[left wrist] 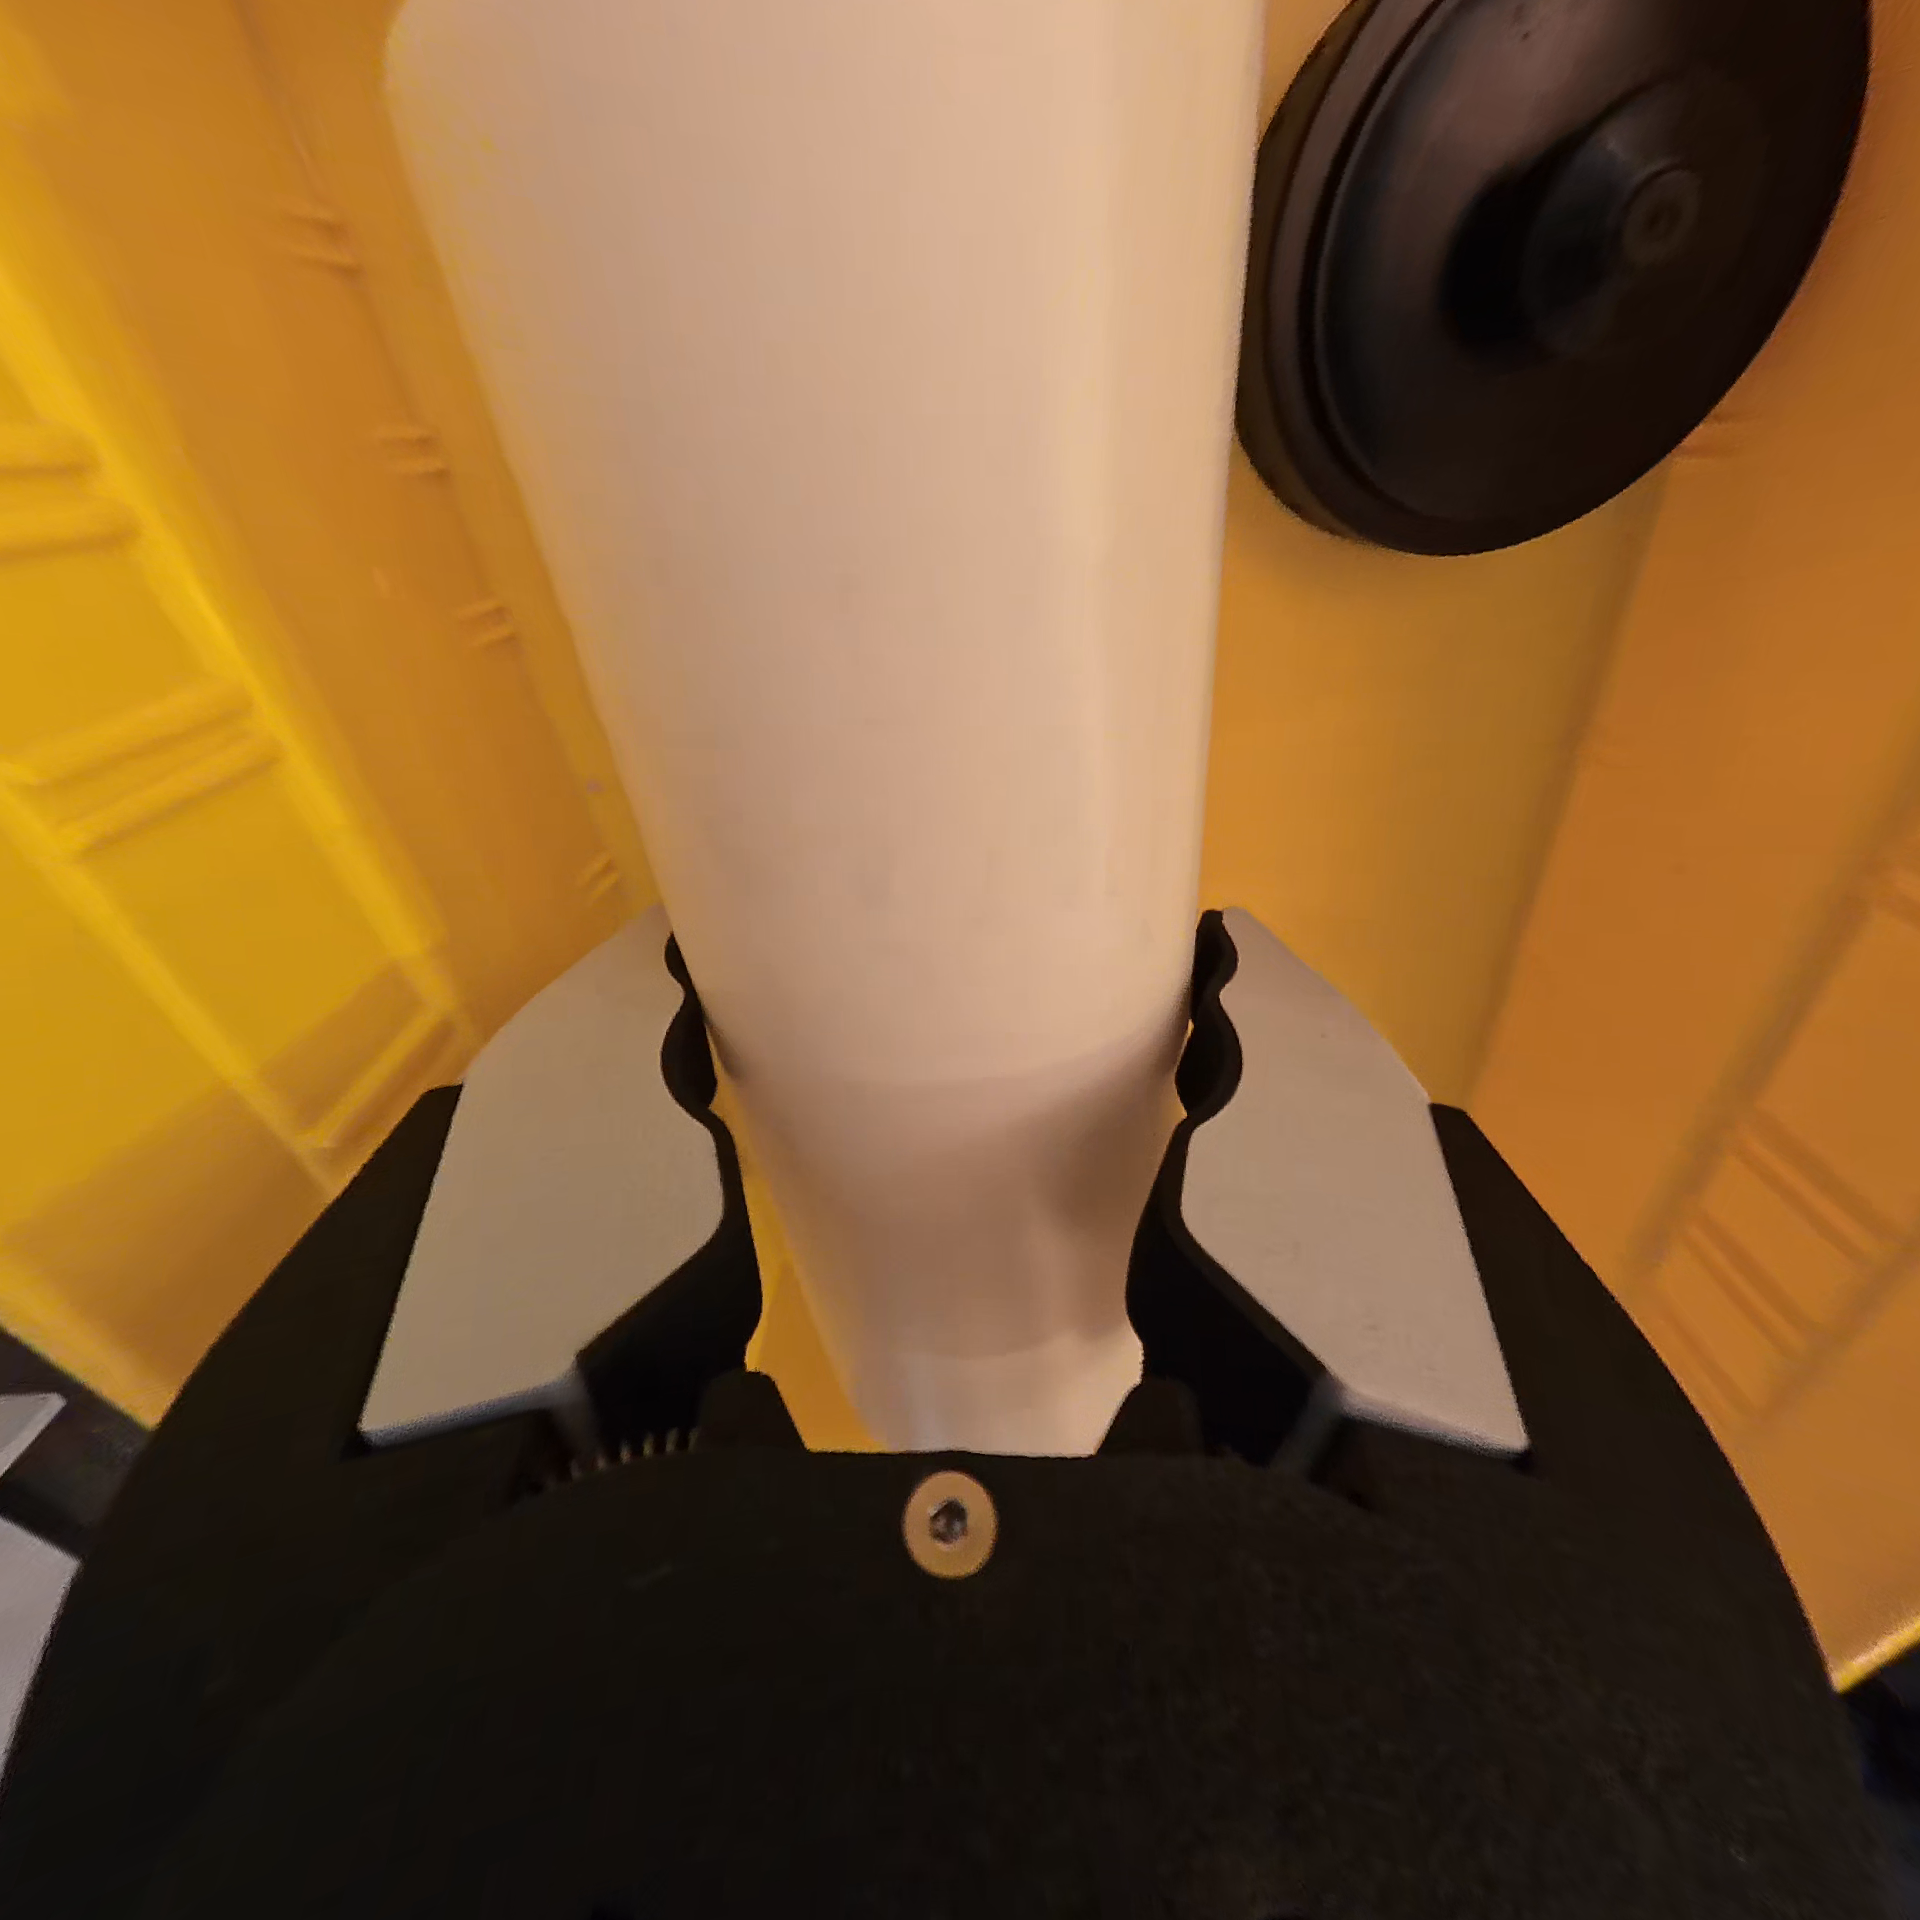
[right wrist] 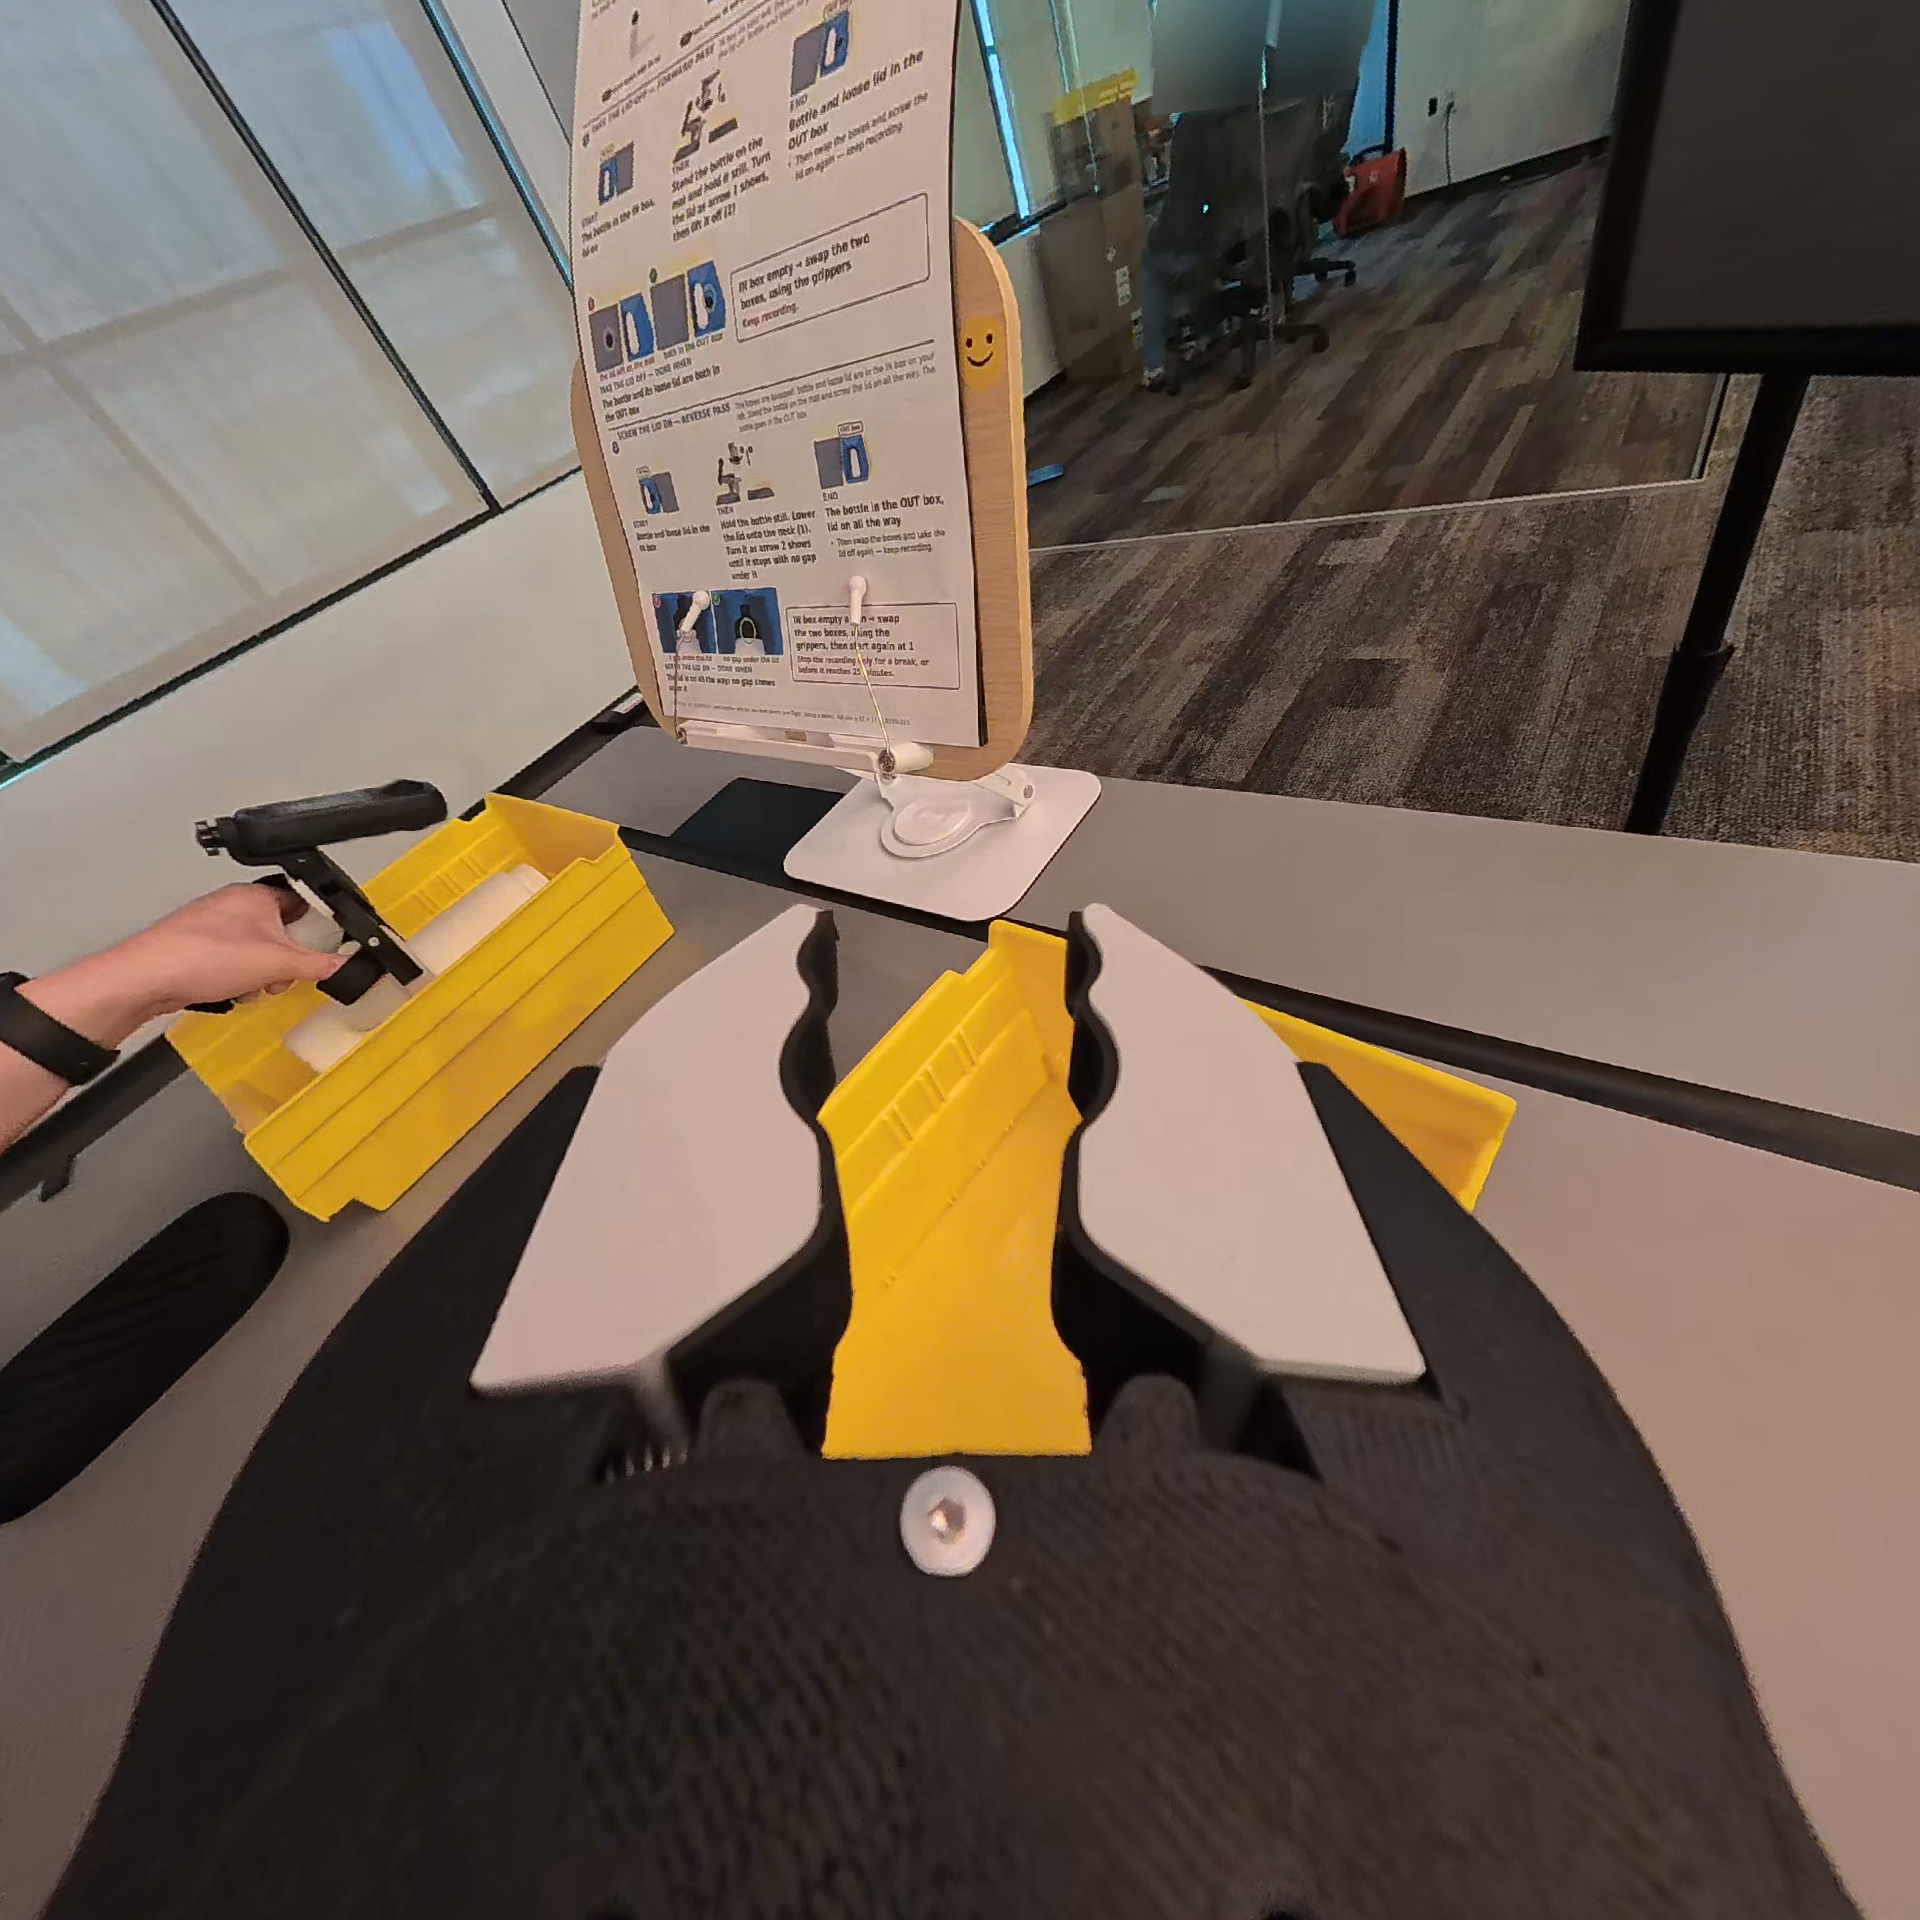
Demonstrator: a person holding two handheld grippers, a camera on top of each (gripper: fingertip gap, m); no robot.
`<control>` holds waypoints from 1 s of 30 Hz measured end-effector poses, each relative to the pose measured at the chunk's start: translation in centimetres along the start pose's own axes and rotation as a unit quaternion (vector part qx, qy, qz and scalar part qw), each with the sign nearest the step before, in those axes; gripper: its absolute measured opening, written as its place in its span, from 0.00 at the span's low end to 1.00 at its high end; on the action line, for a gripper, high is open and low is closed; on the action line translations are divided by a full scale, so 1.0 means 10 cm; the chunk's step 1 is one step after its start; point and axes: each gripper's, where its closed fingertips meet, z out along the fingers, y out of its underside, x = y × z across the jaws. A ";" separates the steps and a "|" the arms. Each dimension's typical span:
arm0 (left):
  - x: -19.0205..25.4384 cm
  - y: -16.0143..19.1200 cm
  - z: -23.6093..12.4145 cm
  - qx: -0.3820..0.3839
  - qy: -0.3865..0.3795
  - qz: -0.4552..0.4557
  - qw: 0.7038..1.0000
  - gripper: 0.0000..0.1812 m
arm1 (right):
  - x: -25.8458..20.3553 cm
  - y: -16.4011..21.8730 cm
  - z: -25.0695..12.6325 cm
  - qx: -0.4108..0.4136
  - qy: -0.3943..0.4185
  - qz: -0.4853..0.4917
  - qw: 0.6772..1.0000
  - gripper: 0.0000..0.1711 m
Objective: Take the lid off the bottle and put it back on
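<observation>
In the left wrist view a white bottle lies in a yellow bin, without its lid. The black lid lies loose in the same bin, to the right of the bottle. My left gripper is shut on the bottle's body, with both pads touching its sides. The right wrist view shows that gripper far left, held by a hand, over the bottle in the left bin. My right gripper is open and empty above a second yellow bin.
A grey table carries both bins. A black mat lies at the left front. An instruction sheet on a white stand stands at the table's back, with a dark pad beside its base. Windows and an office floor lie beyond.
</observation>
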 end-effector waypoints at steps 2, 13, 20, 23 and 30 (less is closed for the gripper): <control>0.00 0.01 -0.04 0.006 0.005 0.002 1.000 0.49 | 0.00 0.01 0.00 -0.001 -0.002 0.002 1.000 0.25; 0.05 -0.01 -0.52 0.093 0.074 0.004 0.993 0.49 | 0.01 0.04 0.03 -0.009 -0.013 0.008 1.000 0.25; 0.66 -0.21 -1.48 0.267 0.165 0.089 0.945 0.49 | -0.06 0.03 0.07 -0.005 -0.026 0.005 1.000 0.25; 1.37 -0.22 -1.88 0.351 0.212 0.171 0.896 0.49 | -0.19 -0.02 0.11 0.006 -0.049 -0.008 0.999 0.25; 2.90 -0.30 -1.77 0.520 0.275 0.248 0.770 0.49 | -0.50 -0.14 0.16 0.043 -0.080 -0.068 0.994 0.25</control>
